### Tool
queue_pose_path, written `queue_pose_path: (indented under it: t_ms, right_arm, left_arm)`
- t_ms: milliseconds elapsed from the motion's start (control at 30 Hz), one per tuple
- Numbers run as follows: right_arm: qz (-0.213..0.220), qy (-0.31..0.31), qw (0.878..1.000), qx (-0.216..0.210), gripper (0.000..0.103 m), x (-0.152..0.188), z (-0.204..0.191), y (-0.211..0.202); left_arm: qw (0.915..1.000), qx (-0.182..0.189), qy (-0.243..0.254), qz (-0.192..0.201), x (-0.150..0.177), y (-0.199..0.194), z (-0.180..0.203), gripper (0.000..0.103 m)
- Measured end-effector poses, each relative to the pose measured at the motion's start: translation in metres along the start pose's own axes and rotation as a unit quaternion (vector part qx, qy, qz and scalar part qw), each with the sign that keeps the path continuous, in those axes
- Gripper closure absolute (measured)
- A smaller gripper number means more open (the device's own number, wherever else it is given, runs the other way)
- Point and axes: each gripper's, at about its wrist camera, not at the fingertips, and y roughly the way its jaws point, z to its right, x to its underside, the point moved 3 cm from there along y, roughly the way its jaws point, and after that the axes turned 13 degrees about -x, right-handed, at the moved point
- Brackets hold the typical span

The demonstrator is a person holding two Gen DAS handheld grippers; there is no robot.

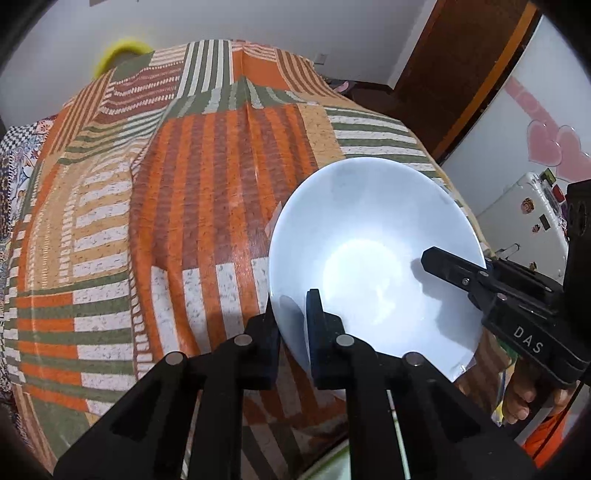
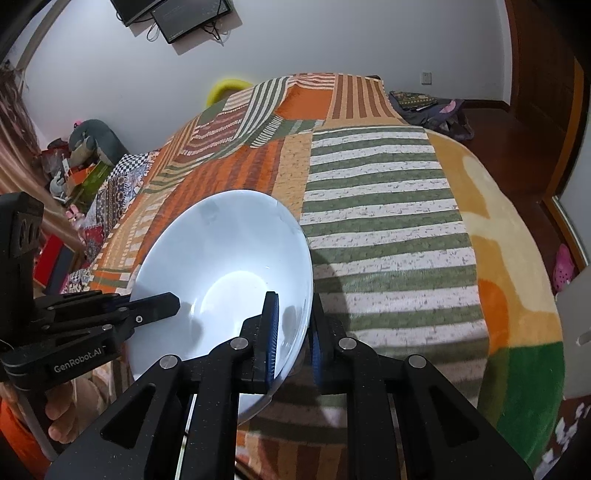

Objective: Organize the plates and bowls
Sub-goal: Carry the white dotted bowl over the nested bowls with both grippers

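Two grippers, one bowl: both black two-finger grippers grip the rim of a single wide, shallow white ceramic bowl [image 1: 373, 254] from opposite sides.
Bowl position: held tilted over the striped patchwork bedspread [image 1: 192, 177]; whether its underside touches the cloth cannot be told.
Left gripper [image 1: 291, 332]: jaws together on the bowl's near-left rim in its own view, one finger inside the bowl and one outside against the wall.
Right gripper [image 2: 291, 332]: clamped on the bowl's right rim in its own view, blue-padded fingers [image 2: 271, 332] on either side of the wall.
Left gripper seen from the right: enters from the left edge, its upper finger reaching over the rim into the bowl; lettering reads GenRobot.AI.
Right gripper seen from the left: enters from the right edge, one finger lying inside the bowl; lettering reads DAS.
Hands: a person's fingers [image 1: 521, 398] wrap the right gripper's handle below the bowl; an orange sleeve shows beside them.
Bedspread: orange, green, cream and brown stripes in blocks, with creases running across it.
Surroundings: white wall [image 2: 332, 44], dark wall-mounted screens [image 2: 184, 14] at top left, a yellow ring-shaped object [image 2: 221, 88] behind the bed.
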Motion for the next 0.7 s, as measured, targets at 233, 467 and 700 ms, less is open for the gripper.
queue_pose_path:
  t_ms: [233, 467, 700]
  right_arm:
    - [0.023, -0.013, 1.0, 0.003, 0.089, 0.003, -0.024, -0.024]
    - [0.051, -0.026, 0.998, -0.005, 0.089, 0.009, -0.053, -0.052]
    - [0.074, -0.04, 0.996, -0.016, 0.089, 0.017, -0.084, -0.07]
  left_arm:
    - [0.9991, 0.004, -0.006, 0.042, 0.013, -0.047, -0.003, 0.091]
    - [0.9952, 0.002, -0.01, 0.097, 0.035, -0.108, -0.008, 0.091]
    - [0.9919, 0.012, -0.026, 0.123, 0.058, -0.152, -0.023, 0.091]
